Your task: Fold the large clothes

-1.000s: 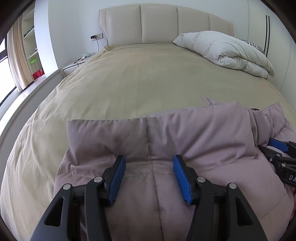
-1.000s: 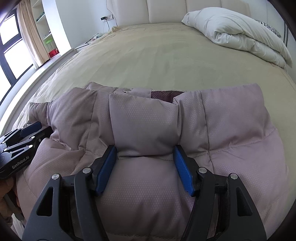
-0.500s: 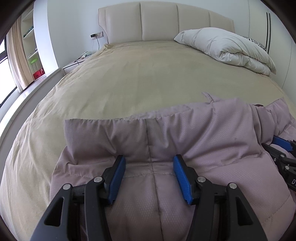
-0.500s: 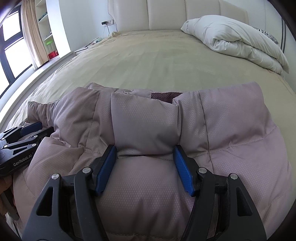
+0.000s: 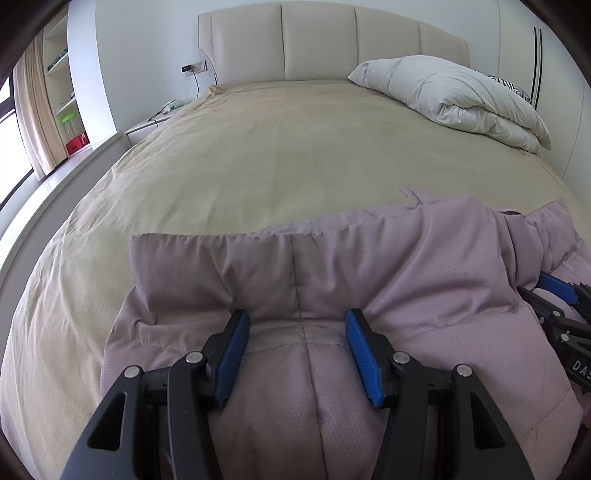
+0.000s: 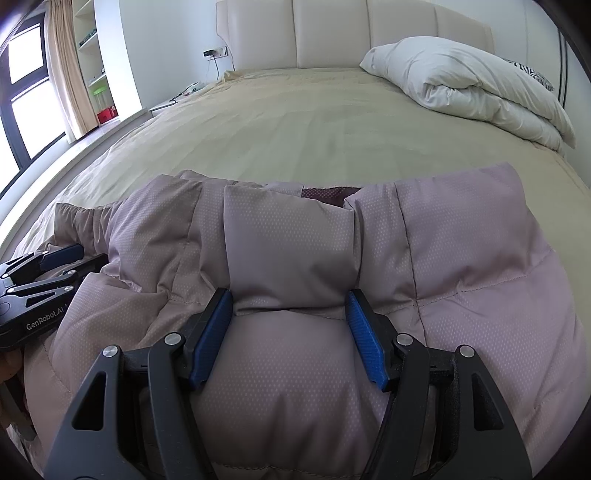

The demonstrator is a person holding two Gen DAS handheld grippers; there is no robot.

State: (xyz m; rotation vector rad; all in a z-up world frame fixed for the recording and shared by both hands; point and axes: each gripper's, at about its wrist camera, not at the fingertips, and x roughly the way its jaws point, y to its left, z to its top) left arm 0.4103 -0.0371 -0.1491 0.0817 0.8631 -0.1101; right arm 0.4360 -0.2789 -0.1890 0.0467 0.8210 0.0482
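left tool [image 6: 40, 258] — "GenRobot.AI" | right tool [image 5: 561, 295] — "DA…" | jacket [image 6: 295, 251]

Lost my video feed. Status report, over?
Left gripper and right gripper each pinch a bulge of the pink puffer jacket on the bed. Nothing in the way.

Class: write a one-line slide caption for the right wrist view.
Right tongs pinch a fold of puffy mauve quilted jacket on the beige bedspread.

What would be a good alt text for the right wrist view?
The right tool grips a thick fold of a pale pink padded jacket between its blue fingers, on a beige bed. The left tool shows at the left edge, and a white duvet lies folded near the headboard.
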